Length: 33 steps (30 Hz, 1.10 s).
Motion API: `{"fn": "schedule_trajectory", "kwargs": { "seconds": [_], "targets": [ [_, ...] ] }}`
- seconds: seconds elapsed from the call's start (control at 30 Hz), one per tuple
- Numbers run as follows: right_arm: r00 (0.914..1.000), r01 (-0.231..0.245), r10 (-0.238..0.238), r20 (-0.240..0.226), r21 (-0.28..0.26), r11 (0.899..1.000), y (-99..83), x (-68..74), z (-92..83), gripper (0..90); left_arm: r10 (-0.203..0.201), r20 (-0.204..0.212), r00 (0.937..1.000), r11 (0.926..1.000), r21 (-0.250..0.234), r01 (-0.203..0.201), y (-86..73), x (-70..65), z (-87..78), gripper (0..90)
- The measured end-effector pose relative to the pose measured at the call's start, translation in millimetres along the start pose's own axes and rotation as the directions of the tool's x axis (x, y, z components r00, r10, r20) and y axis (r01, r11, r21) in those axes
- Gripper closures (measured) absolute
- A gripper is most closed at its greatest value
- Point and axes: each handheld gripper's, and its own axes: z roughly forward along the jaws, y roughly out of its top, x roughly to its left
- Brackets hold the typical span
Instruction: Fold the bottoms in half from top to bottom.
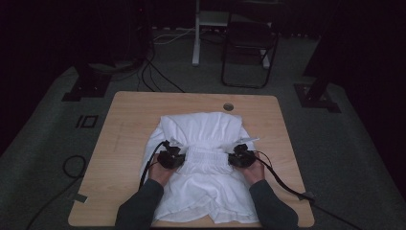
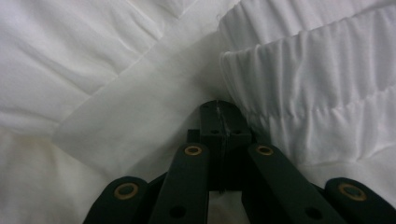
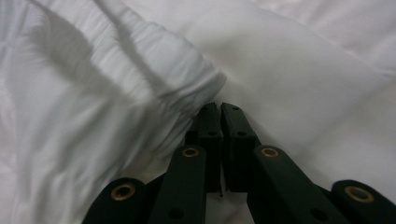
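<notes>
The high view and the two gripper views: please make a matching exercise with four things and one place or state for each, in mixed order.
Things:
1. white garment
2. left gripper
3. round hole
4. folding chair

Places or states:
A. on the floor beyond the table
B. at the elastic band's left end
C. spread over the table's middle
D. in the tabletop near its far edge

Pairs: 1-C, 2-B, 3-D, 4-A

Two black jaws of the left gripper [image 2: 219, 109] rise from the bottom edge, pressed together at their tips beside a gathered elastic waistband [image 2: 308, 79]. A folded white garment [image 2: 116, 84] lies rumpled across the remaining space.
</notes>
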Motion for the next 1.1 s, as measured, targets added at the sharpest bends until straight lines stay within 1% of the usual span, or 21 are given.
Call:
{"fn": "schedule_trajectory", "kwargs": {
  "seconds": [0.07,0.13,0.17,0.2,0.23,0.27,0.33,0.37,0.43,0.5,0.57,0.63,0.67,0.7,0.77,0.8,0.83,0.9,0.97,1.0,1.1],
  "targets": [
    [0.9995,0.000,-0.001,-0.033,-0.023,1.000,-1.0,1.6,-3.7,84.8,0.013,0.016,0.9998,0.9999,-0.011,-0.013,-2.9,-2.6,-4.5,88.1],
    [0.9975,0.025,-0.028,-0.066,-0.044,0.999,-2.9,5.5,-10.7,83.7,0.029,0.043,0.9987,0.9994,-0.023,-0.028,-7.2,-9.4,-10.1,86.5],
    [0.9960,0.045,-0.049,-0.075,-0.050,0.998,-3.9,8.7,-14.8,83.0,0.045,0.062,0.9971,0.9988,-0.023,-0.044,-10.7,-14.9,-13.2,85.7],
    [0.9960,0.045,-0.049,-0.075,-0.050,0.998,-3.9,8.7,-14.8,83.0,0.045,0.062,0.9971,0.9988,-0.023,-0.044,-10.7,-14.9,-13.2,85.4],
    [0.9890,0.093,-0.101,-0.108,-0.075,0.993,-6.8,15.7,-24.3,81.3,0.075,0.099,0.9922,0.9970,-0.023,-0.074,-16.8,-23.0,-17.3,85.0],
    [0.9840,0.114,-0.124,-0.128,-0.086,0.990,-8.6,19.5,-29.4,80.4,0.094,0.119,0.9884,0.9955,-0.025,-0.092,-20.5,-27.4,-19.6,84.2],
    [0.9718,0.159,-0.175,-0.158,-0.111,0.981,-12.5,26.3,-40.1,78.5,0.134,0.126,0.9829,0.9908,-0.031,-0.131,-25.7,-32.6,-24.7,82.0],
    [0.9679,0.172,-0.191,-0.164,-0.124,0.977,-13.8,28.6,-44.5,77.4,0.122,0.124,0.9847,0.9920,-0.046,-0.117,-26.4,-32.2,-27.0,80.5],
    [0.9681,0.174,-0.195,-0.157,-0.138,0.975,-13.9,31.0,-50.2,76.2,0.092,0.123,0.9882,0.9941,-0.068,-0.084,-24.2,-29.2,-29.5,78.5],
    [0.9694,0.169,-0.192,-0.153,-0.151,0.974,-11.9,32.9,-52.6,75.1,0.081,0.127,0.9887,0.9945,-0.077,-0.071,-21.5,-30.1,-29.2,77.6],
    [0.9670,0.165,-0.191,-0.168,-0.156,0.974,-10.9,35.2,-51.5,74.1,0.094,0.142,0.9854,0.9940,-0.069,-0.085,-21.2,-35.7,-27.1,76.1],
    [0.9619,0.171,-0.197,-0.190,-0.143,0.975,-13.0,40.0,-47.9,73.5,0.128,0.151,0.9802,0.9914,-0.049,-0.122,-24.5,-45.0,-23.7,75.3],
    [0.9619,0.171,-0.197,-0.190,-0.143,0.975,-13.0,40.0,-47.9,73.5,0.128,0.151,0.9802,0.9914,-0.049,-0.122,-24.5,-45.0,-23.7,75.3],
    [0.9554,0.190,-0.207,-0.210,-0.101,0.977,-21.5,47.8,-41.4,73.7,0.151,0.143,0.9781,0.9885,-0.026,-0.149,-30.6,-52.2,-19.7,75.3],
    [0.9530,0.225,-0.230,-0.197,-0.045,0.973,-31.1,53.3,-34.2,74.5,0.165,0.126,0.9782,0.9860,0.003,-0.167,-36.8,-54.7,-15.0,75.3],
    [0.9530,0.225,-0.230,-0.197,-0.045,0.973,-31.1,53.3,-34.2,74.5,0.165,0.126,0.9782,0.9860,0.003,-0.167,-36.8,-54.7,-15.0,75.3],
    [0.9496,0.271,-0.264,-0.168,0.016,0.962,-41.5,58.0,-26.4,75.3,0.153,0.144,0.9778,0.9881,-0.003,-0.154,-38.0,-52.8,-16.5,75.1],
    [0.9493,0.267,-0.260,-0.176,0.016,0.964,-44.3,58.5,-25.7,75.4,0.155,0.137,0.9784,0.9879,-0.014,-0.154,-35.4,-51.5,-19.9,72.7],
    [0.9488,0.270,-0.264,-0.174,0.010,0.963,-39.3,57.3,-29.5,72.2,0.174,0.096,0.9800,0.9845,-0.038,-0.171,-29.1,-47.5,-25.2,67.7],
    [0.9494,0.274,-0.271,-0.158,-0.004,0.962,-34.8,56.4,-32.2,69.0,0.170,0.077,0.9824,0.9847,-0.050,-0.167,-25.1,-43.8,-27.5,66.5],
    [0.9602,0.261,-0.264,-0.090,-0.047,0.964,-19.3,48.1,-36.1,60.0,0.132,0.030,0.9908,0.9871,-0.095,-0.128,-11.4,-29.5,-31.2,64.2]
  ]
}}
